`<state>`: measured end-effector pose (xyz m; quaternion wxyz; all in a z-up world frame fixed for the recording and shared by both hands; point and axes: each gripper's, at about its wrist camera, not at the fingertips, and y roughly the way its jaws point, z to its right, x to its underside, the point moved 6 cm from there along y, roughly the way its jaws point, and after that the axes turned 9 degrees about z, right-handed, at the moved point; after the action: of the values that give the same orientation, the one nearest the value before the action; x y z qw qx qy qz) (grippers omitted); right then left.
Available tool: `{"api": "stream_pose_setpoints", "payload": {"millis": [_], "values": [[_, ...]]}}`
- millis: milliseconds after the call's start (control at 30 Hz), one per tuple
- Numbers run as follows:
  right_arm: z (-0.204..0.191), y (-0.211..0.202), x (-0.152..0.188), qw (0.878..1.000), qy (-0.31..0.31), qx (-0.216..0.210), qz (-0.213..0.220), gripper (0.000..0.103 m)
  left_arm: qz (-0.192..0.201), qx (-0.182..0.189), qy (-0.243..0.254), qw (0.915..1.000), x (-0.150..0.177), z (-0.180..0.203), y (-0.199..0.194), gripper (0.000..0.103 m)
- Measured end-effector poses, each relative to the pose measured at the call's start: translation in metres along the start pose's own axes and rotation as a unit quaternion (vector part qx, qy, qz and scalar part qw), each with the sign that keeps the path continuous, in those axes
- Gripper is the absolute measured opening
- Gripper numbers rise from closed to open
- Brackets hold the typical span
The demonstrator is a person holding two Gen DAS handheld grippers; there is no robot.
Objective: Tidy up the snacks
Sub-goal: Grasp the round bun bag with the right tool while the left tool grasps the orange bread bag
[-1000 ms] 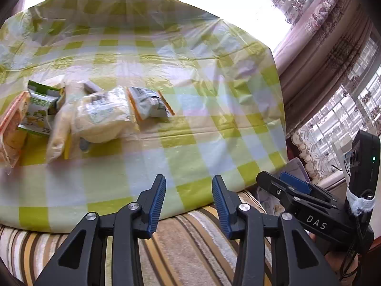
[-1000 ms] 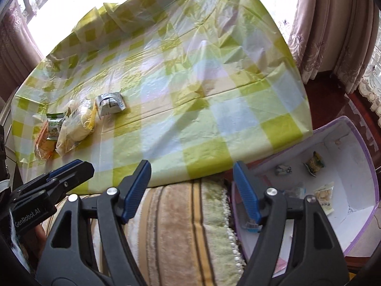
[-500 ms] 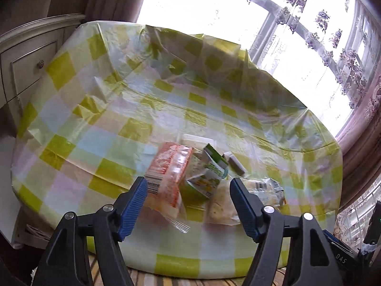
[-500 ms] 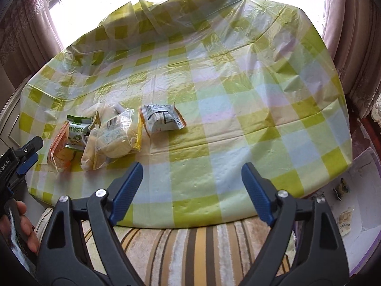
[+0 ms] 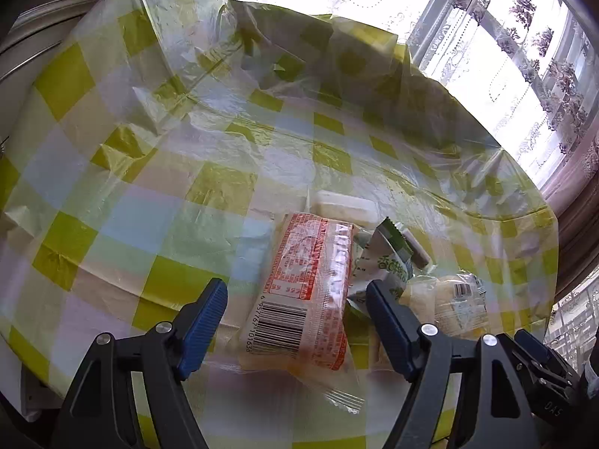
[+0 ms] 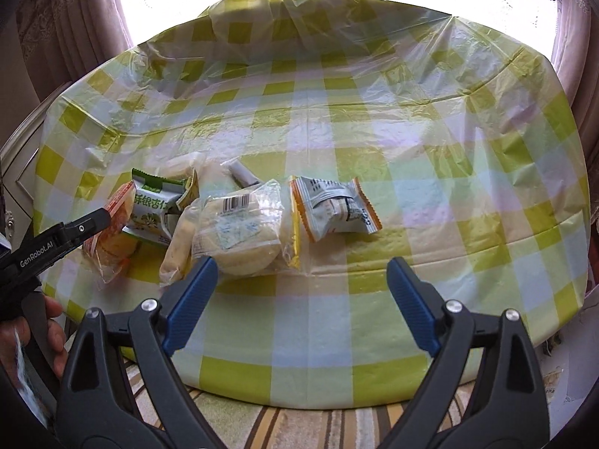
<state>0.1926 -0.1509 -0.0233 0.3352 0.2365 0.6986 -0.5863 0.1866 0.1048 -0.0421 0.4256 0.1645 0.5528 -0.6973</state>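
Observation:
Several snack packs lie in a cluster on the checked tablecloth (image 6: 374,157). An orange-printed clear pack (image 5: 307,295) lies between the fingers of my open left gripper (image 5: 295,318), which does not touch it; the pack also shows in the right wrist view (image 6: 112,232). Beside it are a green-and-white pack (image 6: 153,209), a clear bag with a pale round cake (image 6: 239,232) and a grey pack with orange edges (image 6: 333,209). My right gripper (image 6: 299,299) is open and empty, just in front of the round cake bag.
A small white wrapped bar (image 6: 243,176) lies behind the cluster. A striped cushion (image 6: 299,426) lies at the table's near edge. Curtains (image 6: 75,18) and bright windows ring the table. The left gripper's body (image 6: 56,239) reaches in at the left.
Both grippers swung from the table's right edge and the purple box toward the snacks. The left one now straddles the orange pack; the right one has closed in on the cake bag.

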Motion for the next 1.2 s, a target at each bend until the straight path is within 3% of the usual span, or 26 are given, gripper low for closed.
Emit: {"api": "stream_pose_setpoints", "payload": {"millis": [100, 233, 700, 1033, 1200], "values": [[-0.011, 0.009, -0.002, 1.0, -0.009, -0.003, 0.001, 0.093, -0.009, 0.007, -0.013, 0.9999, 0.004, -0.006, 0.008, 0.075], [-0.025, 0.02, -0.002, 1.0, -0.021, -0.011, -0.002, 0.093, -0.019, 0.03, -0.033, 0.9988, 0.008, -0.01, 0.015, 0.055], [-0.042, 0.055, 0.001, 0.999, -0.033, -0.01, -0.03, 0.093, 0.017, 0.007, -0.046, 0.9988, 0.007, -0.021, 0.002, 0.05], [-0.041, 0.076, 0.007, 0.998, -0.031, 0.014, -0.051, 0.093, 0.033, -0.005, -0.048, 0.9983, 0.008, -0.024, -0.004, 0.048], [-0.041, 0.071, 0.006, 0.999, -0.032, 0.016, -0.033, 0.081, 0.047, -0.009, -0.052, 0.9975, 0.007, -0.025, -0.01, 0.047]]}}
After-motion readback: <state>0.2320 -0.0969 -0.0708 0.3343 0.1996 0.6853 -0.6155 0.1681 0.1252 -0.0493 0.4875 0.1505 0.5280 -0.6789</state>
